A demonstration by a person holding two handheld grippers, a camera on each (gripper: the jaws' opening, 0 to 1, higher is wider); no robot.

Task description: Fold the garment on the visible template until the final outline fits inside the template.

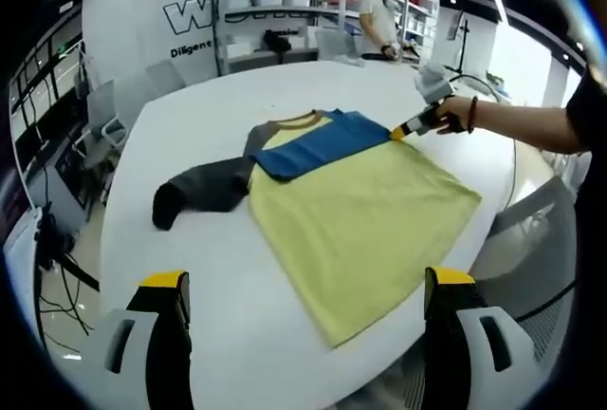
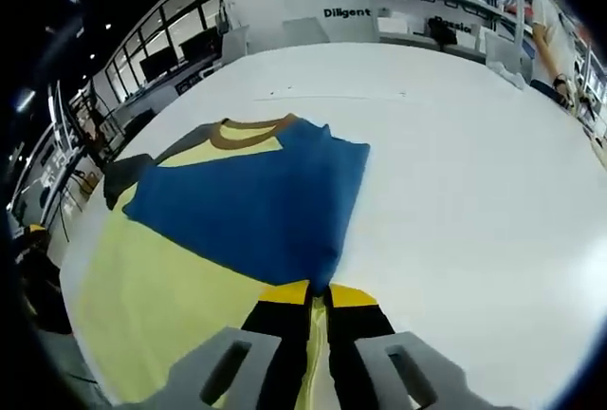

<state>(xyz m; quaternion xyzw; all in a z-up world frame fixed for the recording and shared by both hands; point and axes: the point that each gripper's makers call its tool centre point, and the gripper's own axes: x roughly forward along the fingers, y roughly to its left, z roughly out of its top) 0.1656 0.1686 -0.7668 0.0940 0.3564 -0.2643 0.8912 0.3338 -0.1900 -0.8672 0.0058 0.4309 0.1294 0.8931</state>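
Garment: the yellow shirt [image 1: 365, 225] lies flat on the white table [image 1: 218, 268], its hem toward you in the left gripper view and its brown collar [image 1: 302, 121] at the far end.
Blue sleeve: the blue sleeve [image 1: 318, 144] is folded inward across the upper chest; in the right gripper view the same blue sleeve [image 2: 256, 206] spreads from the collar [image 2: 248, 131] down to your jaws.
Grey sleeve: the dark grey sleeve [image 1: 204, 189] stretches out flat on the table beside the body of the shirt, not folded in.
Left gripper: your left gripper [image 1: 308, 287] hovers above the table edge near the hem, jaws spread wide apart, touching nothing.
Right gripper: your right gripper [image 2: 318, 294] has its yellow-tipped jaws pressed together on the edge of the cloth where blue meets yellow. From the left gripper view, the right gripper [image 1: 410, 128] sits at the far corner of the fold, held by your hand [image 1: 453, 114].
Template: you cannot tell any outline apart from the table surface.
Background: shelving [image 1: 285, 11] with white bins stands behind the table, and a person [image 1: 379, 21] stands near it.
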